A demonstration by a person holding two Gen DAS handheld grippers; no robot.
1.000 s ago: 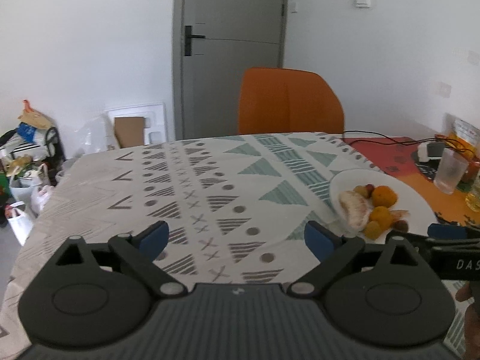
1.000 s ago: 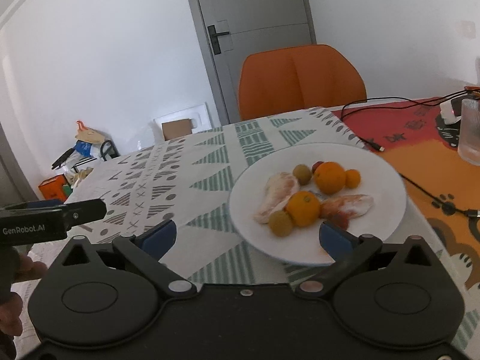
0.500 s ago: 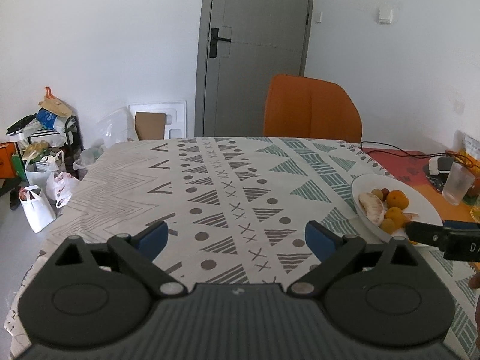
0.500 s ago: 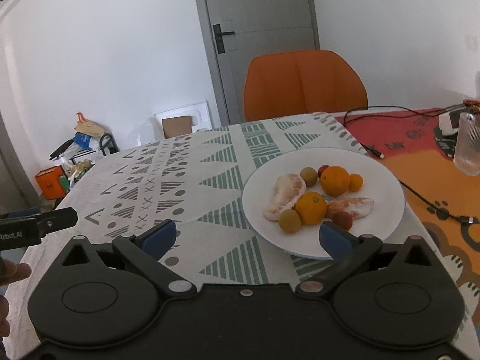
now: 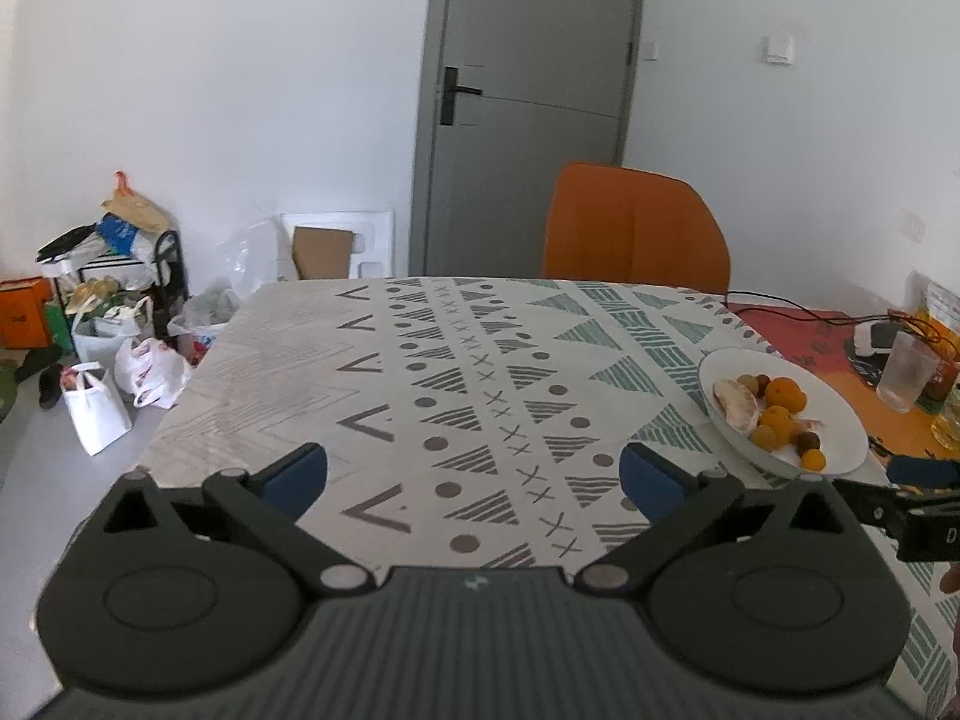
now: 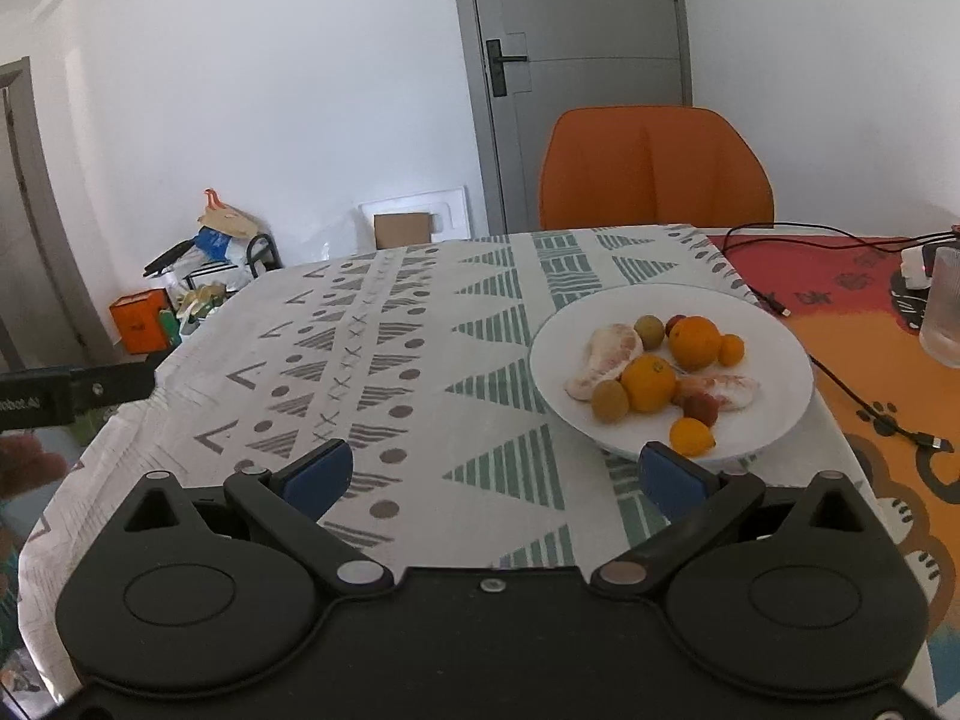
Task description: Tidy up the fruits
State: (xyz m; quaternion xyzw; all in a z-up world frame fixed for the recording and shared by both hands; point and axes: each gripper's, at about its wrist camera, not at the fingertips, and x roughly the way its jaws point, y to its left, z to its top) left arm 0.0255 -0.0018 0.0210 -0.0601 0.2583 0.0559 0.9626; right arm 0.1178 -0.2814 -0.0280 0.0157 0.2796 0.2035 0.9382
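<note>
Both grippers empty, nothing between the jaws. Left gripper jaws opening, already spread wide over bare patterned cloth. Right gripper spread wide too, blue pads aimed at the near rim of the plate; right-hand pad just short of that rim, not touching.

All fruit on the white plate, right half of the worktop, well apart from the left gripper. Probably gathered there as the sorting pile, right side being the nearer reach.

Contents:
- two oranges, round, dimpled skin; should pinch well
- peeled pomelo-type segment, pale, soft, irregular; likely crushes under a hard squeeze
- second peeled piece, pinkish, lying flat behind the front orange
- small orange fruit at the near rim, closest to the pads; likely rolls
- another small one touching the rear orange
- two olive-brown round fruits, smooth
- small reddish ones, partly hidden, type unclear

Plate glossy, shallow, low rim: little to stop a nudged fruit.

Cloth thin, printed triangles and dots, draped over the edge. Red-orange mat on the right, with cables and a ribbed clear glass. Orange chair at the far side.
</note>
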